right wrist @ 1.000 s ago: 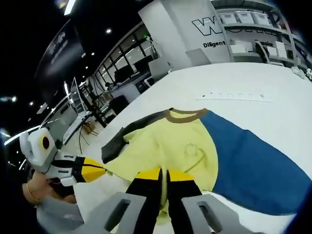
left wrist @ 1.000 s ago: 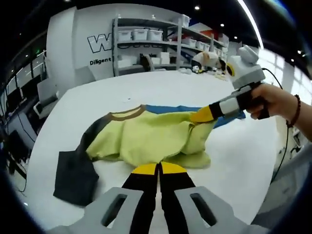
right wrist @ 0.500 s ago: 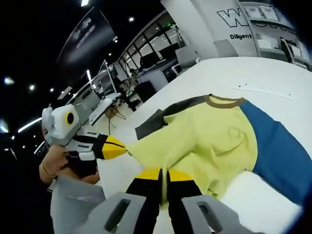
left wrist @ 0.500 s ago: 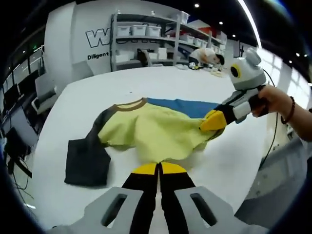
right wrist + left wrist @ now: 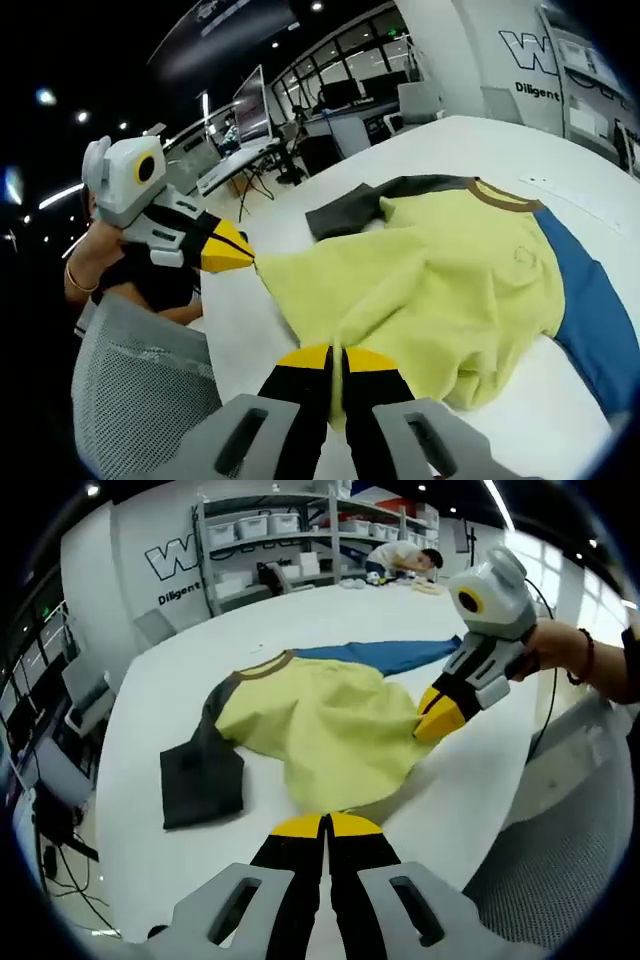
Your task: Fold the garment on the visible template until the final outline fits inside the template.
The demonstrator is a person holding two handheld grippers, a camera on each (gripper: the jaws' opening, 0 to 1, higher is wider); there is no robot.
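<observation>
A yellow-green shirt with a brown collar, a dark grey sleeve and a blue sleeve lies spread on the white table. My left gripper is shut on the shirt's bottom hem at the near edge; in the right gripper view it pinches the hem's corner. My right gripper is also shut on the hem; in the left gripper view it grips the hem's other end. The hem is stretched between them, slightly lifted.
The table's near edge runs just under both grippers. A grey mesh chair stands beside it. Shelves with bins and a person bent over a far table are behind. Desks with monitors fill the other side.
Both grippers have drawn the hem back toward the table's near edge, so the crumpled yellow body now lies flatter and more stretched. Both stay shut on the hem.
</observation>
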